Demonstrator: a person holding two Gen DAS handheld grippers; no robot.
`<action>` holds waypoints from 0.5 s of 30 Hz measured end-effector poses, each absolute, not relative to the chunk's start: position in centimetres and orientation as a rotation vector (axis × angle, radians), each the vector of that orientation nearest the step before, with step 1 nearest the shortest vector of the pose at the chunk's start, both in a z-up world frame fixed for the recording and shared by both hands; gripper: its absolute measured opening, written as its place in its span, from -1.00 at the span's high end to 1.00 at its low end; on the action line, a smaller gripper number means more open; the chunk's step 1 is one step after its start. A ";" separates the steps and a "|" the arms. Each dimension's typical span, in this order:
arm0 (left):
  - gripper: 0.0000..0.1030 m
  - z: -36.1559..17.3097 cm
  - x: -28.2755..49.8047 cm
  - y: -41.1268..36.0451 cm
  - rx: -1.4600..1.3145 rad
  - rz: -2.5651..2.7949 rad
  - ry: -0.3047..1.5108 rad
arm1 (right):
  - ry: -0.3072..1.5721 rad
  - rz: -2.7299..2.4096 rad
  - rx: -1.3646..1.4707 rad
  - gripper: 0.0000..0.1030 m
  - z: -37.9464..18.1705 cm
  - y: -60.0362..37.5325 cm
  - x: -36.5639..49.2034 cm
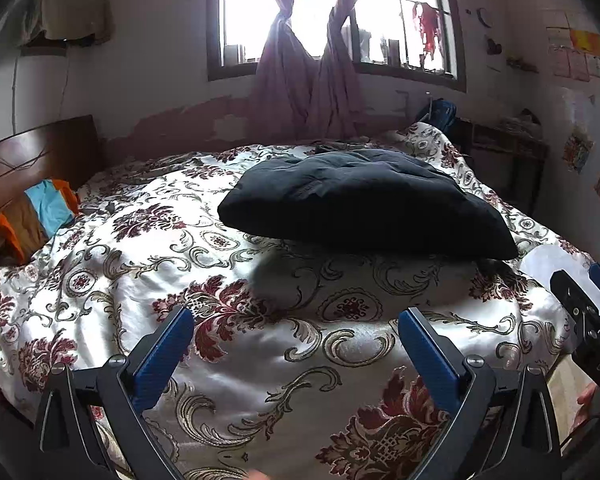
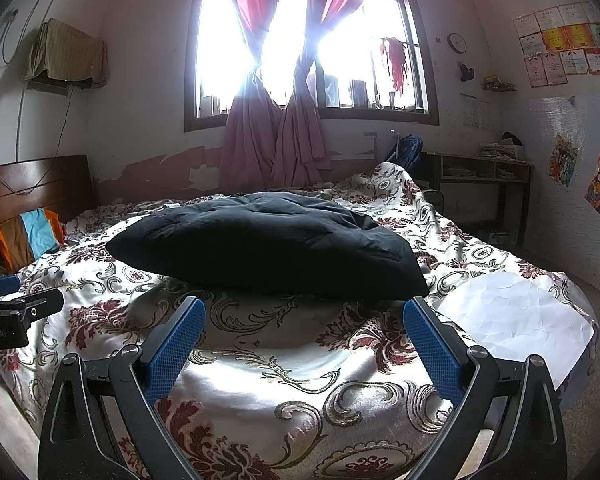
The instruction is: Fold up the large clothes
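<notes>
On the bed, toward its middle and far side: a folded dark garment, puffy and cushion-shaped, resting on a floral quilt that covers the whole mattress.

From the left wrist view, left to right: wooden headboard at the far left edge of the bed, with an orange, brown and blue pillow propped against it. Left gripper held above the near edge of the bed, jaws spread wide with nothing between them but bare quilt. Dark garment well beyond the fingertips, slightly right of the gap. Between jaws and garment, an open stretch of quilt. At the right edge of the bed, part of a white sheet of paper, with the right gripper intruding just in front of it.

From the right wrist view, left to right: left gripper entering at the left border, near the bed's left side. Right gripper with jaws likewise wide apart and empty, hovering over the near edge. Dark garment straight ahead, near the fingertips but apart from them, its near edge showing above the gap. White sheet of paper lying flat and creased on the bed's near right corner, just beside the garment's right end. No containers on the bed. Beyond the far right corner, a desk against the wall; behind the bed, tied pink curtains.
</notes>
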State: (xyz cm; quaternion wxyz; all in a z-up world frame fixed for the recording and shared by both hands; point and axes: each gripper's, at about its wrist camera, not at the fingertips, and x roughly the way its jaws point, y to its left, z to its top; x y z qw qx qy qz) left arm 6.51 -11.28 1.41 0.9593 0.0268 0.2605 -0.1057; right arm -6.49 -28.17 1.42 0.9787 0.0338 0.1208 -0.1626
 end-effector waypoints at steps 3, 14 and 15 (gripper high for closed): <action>-1.00 1.4 6.6 -10.9 0.038 -0.213 0.542 | 0.243 -0.328 0.068 -0.89 1.4 -28.2 -6.5; -1.00 1.0 7.0 -9.6 0.019 -0.201 0.558 | 0.245 -0.328 0.069 -0.90 1.4 -28.1 -6.5; -1.00 0.9 7.0 -9.6 0.020 -0.202 0.557 | 0.245 -0.328 0.069 -0.90 1.4 -28.1 -6.5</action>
